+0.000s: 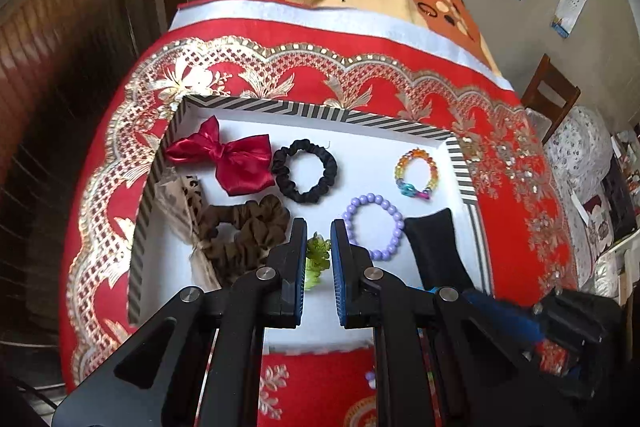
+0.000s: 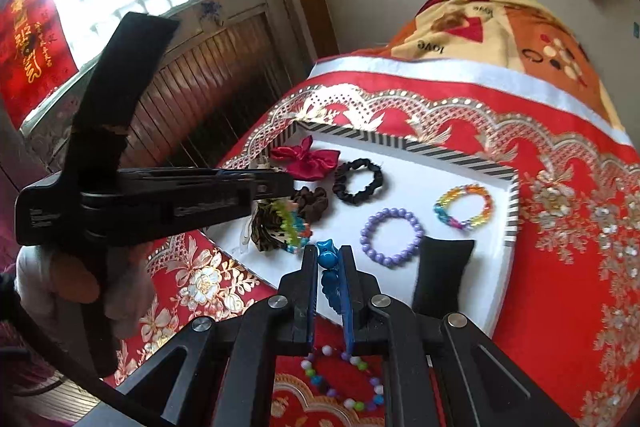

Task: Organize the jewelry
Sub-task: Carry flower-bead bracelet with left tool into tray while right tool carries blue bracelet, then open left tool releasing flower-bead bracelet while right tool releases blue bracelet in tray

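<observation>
A white tray with a striped rim lies on a bed covered by a red and gold cloth. In the tray, a red bow sits in the far left corner with a black scrunchie just beside it and a brown scrunchie nearer along the left edge. A rainbow bead bracelet lies toward the far right corner, a purple bead bracelet nearer, and a black cushion against the right edge.

The left hand-held gripper hangs over the tray, its jaws partly closed around a green beaded bracelet. The right hand-held gripper pinches a blue bead bracelet over the tray's near edge. A multicoloured bead bracelet lies on the cloth outside the tray.
</observation>
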The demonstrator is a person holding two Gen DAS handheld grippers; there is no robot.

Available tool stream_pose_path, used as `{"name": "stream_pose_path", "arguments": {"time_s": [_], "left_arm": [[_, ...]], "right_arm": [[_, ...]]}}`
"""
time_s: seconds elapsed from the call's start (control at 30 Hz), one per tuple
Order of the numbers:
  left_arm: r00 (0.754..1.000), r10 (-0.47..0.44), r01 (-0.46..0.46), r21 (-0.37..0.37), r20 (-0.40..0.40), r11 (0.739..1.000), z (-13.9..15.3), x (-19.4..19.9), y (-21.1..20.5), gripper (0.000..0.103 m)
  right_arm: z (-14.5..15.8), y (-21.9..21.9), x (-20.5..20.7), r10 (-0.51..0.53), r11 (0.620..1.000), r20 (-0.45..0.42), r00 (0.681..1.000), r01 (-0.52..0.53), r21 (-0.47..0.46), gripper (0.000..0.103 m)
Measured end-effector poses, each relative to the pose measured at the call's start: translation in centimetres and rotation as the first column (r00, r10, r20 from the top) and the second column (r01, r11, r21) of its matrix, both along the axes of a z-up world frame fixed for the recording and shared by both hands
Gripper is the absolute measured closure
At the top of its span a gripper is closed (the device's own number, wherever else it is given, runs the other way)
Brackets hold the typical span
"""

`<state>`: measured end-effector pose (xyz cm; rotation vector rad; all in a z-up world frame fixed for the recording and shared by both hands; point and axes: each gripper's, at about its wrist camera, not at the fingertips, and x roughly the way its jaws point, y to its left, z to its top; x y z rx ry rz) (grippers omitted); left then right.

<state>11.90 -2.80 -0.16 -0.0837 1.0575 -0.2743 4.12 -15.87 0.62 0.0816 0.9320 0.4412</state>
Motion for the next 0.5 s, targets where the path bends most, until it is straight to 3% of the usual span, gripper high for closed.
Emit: {"name": "stream_pose_path", "arguments": {"time_s": [0.5], "left_arm": [[0.995, 0.024, -0.021, 0.029, -0.095, 0.999, -5.2, 5.6, -0.9, 0.092]], "right_arm": [[-7.2, -3.8, 4.3, -0.127, 0.992, -0.183, 0.975, 0.121, -0.043, 0.094]]}}
